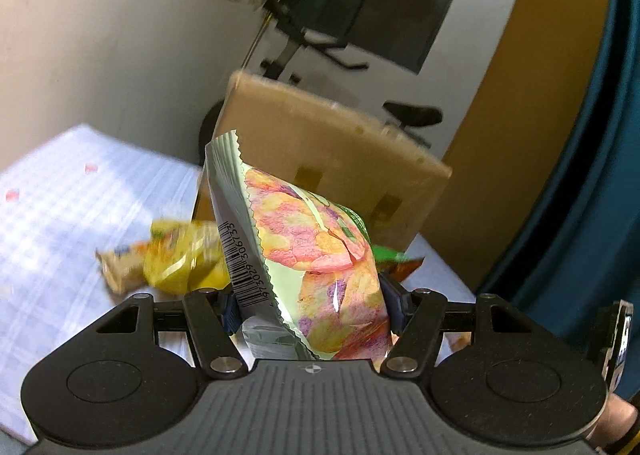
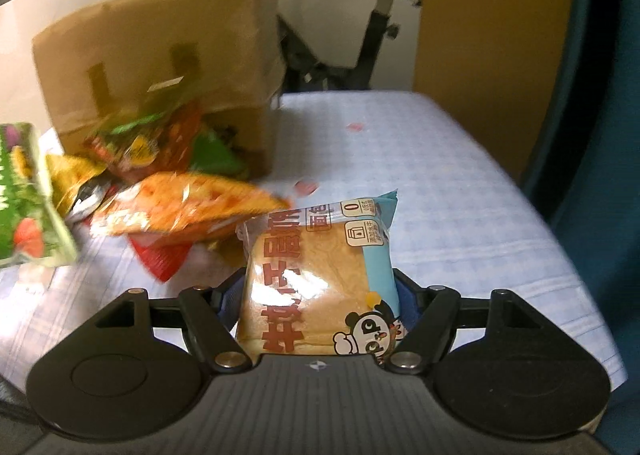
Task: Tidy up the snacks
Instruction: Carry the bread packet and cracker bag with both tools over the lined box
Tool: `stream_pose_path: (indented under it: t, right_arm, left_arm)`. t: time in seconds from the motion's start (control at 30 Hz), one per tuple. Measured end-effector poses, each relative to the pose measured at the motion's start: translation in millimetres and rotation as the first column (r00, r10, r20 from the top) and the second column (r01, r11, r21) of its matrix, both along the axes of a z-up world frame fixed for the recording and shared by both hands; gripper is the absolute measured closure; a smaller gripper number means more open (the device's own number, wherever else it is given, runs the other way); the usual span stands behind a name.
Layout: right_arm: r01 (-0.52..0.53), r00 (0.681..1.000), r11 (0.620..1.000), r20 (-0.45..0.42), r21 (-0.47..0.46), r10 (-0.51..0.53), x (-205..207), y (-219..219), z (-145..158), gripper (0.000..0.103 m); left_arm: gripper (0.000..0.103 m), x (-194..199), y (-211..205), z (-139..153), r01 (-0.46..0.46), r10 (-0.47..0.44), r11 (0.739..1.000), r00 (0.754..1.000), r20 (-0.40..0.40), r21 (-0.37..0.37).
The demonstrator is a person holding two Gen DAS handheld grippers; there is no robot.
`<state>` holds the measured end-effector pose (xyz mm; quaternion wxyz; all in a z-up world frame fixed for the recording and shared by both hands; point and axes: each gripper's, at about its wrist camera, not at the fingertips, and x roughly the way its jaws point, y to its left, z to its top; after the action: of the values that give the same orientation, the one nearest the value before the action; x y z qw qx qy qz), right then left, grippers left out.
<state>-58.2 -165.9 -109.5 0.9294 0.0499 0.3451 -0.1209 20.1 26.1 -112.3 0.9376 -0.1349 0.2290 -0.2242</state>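
My left gripper (image 1: 310, 305) is shut on a pale green chip bag (image 1: 316, 255) printed with pink and orange chips, held upright above the table. That same bag (image 2: 24, 195) shows at the left edge of the right wrist view. My right gripper (image 2: 316, 309) is shut on a wrapped bread pack (image 2: 320, 283) with red lettering and a blue edge. A cardboard box (image 2: 160, 55) lies tipped on its side, with snack packets spilling from it, among them an orange bag (image 2: 188, 207). In the left wrist view the box (image 1: 332, 147) stands behind the held bag.
A yellow snack bag (image 1: 184, 259) lies on the blue checked tablecloth (image 1: 80, 195) left of the held bag. Behind the table stands an exercise bike (image 2: 360, 43). A yellow panel (image 2: 492, 35) and a blue curtain (image 2: 600, 95) border the right side.
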Motion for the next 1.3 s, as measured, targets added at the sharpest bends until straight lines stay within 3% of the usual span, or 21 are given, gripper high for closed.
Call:
stream_pose_path:
  t: [0.33, 0.6, 1.0, 1.2, 1.3]
  right_arm:
    - [0.061, 0.986, 0.998, 0.156, -0.026, -0.056, -5, -25, 54, 0.029]
    - [-0.012, 0.965, 1.000, 0.263, -0.009, 0.014, 12, -22, 97, 0.029]
    - [-0.137, 0.914, 0.990, 0.388, 0.016, 0.120, 76, -14, 151, 0.029]
    - [-0.189, 0.896, 0.981, 0.403, -0.034, 0.186, 117, -9, 169, 0.029]
    - [-0.211, 0.899, 0.978, 0.391, -0.009, 0.197, 140, -10, 169, 0.029]
  left_arm:
    - [0.036, 1, 18, 57, -0.047, 0.042, 0.999, 0.984, 0.171, 0.025]
    - [0.035, 22, 19, 102, -0.062, 0.052, 0.997, 0.969, 0.243, 0.034]
    - [0.035, 107, -15, 181, 0.029, -0.072, 0.974, 0.980, 0.184, 0.223]
    - [0.035, 152, -46, 202, 0.063, -0.114, 0.933, 0.986, 0.123, 0.355]
    - [0.035, 176, -63, 203, 0.086, -0.128, 0.904, 0.989, 0.071, 0.419]
